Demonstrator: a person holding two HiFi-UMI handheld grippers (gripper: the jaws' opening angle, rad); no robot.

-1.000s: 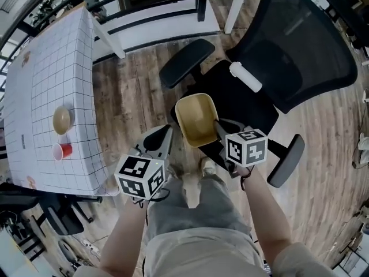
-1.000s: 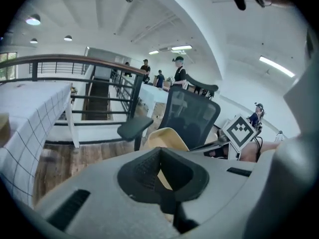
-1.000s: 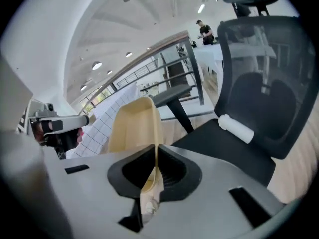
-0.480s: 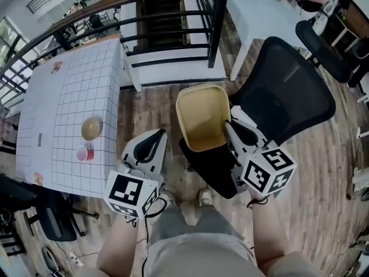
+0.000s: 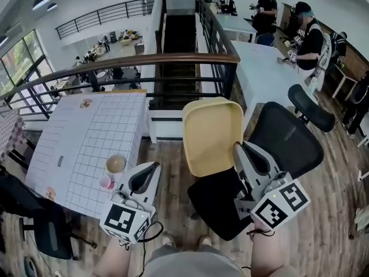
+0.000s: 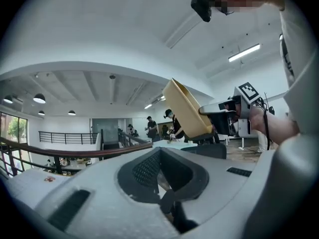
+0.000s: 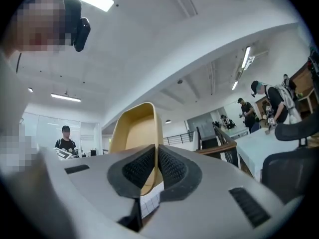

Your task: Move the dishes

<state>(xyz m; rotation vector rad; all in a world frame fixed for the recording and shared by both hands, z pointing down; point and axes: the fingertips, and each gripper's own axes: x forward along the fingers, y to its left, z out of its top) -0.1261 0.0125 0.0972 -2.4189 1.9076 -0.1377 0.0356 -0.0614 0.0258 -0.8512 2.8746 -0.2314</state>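
Right hand-held gripper (image 5: 241,152) clamps yellow dish (image 5: 212,134) by its near rim so we carry it one-handed | left hand-held gripper (image 5: 148,173) closed, empty

Yellow tray (image 5: 211,133) in right gripper (image 5: 240,150), left gripper (image 5: 151,168) near checked table (image 5: 81,137)
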